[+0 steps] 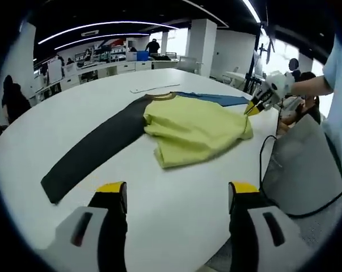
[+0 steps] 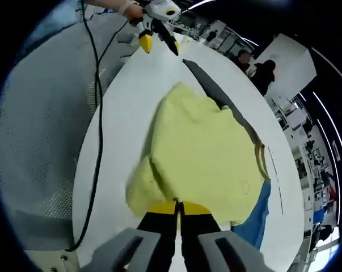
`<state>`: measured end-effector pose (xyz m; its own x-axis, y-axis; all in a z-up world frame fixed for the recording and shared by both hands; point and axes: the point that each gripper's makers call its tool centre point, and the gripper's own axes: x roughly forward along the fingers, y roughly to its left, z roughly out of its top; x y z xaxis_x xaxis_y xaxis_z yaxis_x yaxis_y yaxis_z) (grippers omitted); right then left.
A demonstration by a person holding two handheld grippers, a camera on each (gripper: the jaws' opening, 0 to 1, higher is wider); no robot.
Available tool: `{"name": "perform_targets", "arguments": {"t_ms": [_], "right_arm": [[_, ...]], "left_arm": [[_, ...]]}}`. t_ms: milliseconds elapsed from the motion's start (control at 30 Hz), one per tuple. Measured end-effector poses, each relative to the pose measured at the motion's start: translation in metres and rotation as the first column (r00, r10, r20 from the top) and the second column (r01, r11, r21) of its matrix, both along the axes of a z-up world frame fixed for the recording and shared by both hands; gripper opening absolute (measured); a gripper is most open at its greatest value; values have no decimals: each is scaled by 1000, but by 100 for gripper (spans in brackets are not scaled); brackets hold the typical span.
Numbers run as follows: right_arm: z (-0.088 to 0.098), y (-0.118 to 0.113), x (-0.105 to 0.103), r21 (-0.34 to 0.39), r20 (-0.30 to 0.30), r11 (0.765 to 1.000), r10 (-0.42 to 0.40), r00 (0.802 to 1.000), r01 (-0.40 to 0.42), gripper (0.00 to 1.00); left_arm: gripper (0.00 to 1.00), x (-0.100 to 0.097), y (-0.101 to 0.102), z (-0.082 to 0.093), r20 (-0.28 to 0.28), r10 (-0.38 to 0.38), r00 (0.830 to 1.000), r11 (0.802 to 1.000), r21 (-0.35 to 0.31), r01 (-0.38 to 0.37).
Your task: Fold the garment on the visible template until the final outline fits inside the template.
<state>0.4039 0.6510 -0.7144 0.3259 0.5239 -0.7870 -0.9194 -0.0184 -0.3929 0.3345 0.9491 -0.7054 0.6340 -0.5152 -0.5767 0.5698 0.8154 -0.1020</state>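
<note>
Right gripper (image 2: 179, 208) jaws pinched on yellow T-shirt (image 1: 196, 129) edge for fold over dark template (image 1: 94, 150); left gripper (image 1: 176, 195) jaws wide apart, holding nothing, above worktop (image 1: 176, 221).

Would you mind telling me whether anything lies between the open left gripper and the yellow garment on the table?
Nothing visible does: bare white table separates the left gripper from the yellow garment. The right gripper is shut on the garment's far edge.

Bright, even light from ceiling strip lamps (image 1: 102, 28) and far windows (image 1: 284, 54) washes the white table (image 1: 176, 209), shadows faint, detail sharp at centre, fisheye bending and darkening the edges.
</note>
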Motion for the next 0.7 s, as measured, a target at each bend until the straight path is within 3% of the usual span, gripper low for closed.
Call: {"name": "perform_targets", "arguments": {"t_ms": [67, 167, 200, 367, 567, 700], "right_arm": [[9, 9, 13, 14, 0, 1000, -5, 1000, 5, 0], [12, 24, 26, 34, -45, 999, -5, 999, 6, 0], [9, 28, 28, 31, -88, 999, -11, 996, 14, 0], [-3, 49, 47, 5, -104, 1000, -3, 995, 3, 0], [-29, 68, 55, 1, -235, 997, -70, 970, 72, 0], [-38, 71, 57, -2, -256, 995, -94, 962, 96, 0]], "left_arm": [[70, 0, -2, 0, 1, 1, 1000, 1000, -9, -1], [69, 1, -5, 0, 3, 5, 1000, 1000, -24, -5], [69, 1, -5, 0, 3, 9, 1000, 1000, -30, -9], [69, -3, -5, -2, 1, 22, 1000, 999, -40, -22], [69, -8, -2, -4, -2, 50, 999, 997, -59, -50], [69, -9, 0, -4, -3, 66, 998, 995, -71, -67]]}}
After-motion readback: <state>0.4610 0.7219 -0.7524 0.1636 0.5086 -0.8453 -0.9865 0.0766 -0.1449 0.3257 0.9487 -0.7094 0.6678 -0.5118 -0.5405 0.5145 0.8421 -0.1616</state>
